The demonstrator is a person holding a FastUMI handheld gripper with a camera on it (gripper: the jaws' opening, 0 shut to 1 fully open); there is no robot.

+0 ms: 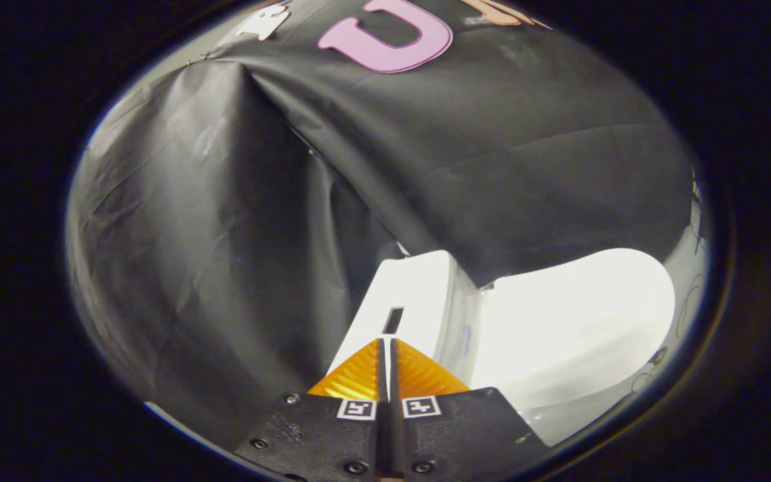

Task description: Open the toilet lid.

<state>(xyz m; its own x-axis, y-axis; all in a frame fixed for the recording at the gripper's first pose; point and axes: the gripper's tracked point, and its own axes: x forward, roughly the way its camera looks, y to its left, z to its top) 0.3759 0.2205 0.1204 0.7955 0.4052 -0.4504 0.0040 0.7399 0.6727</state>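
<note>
Here, white toilet lid down, gripper closed.

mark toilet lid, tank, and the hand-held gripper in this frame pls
toilet lid [579,314]: gripper view, middle of its smooth white top, right of the fingers.
toilet tank [415,294]: gripper view, flat top just ahead of the fingertips.
hand-held gripper [387,343]: gripper view, between the fingertips, fingers closed together, holding nothing.
</note>
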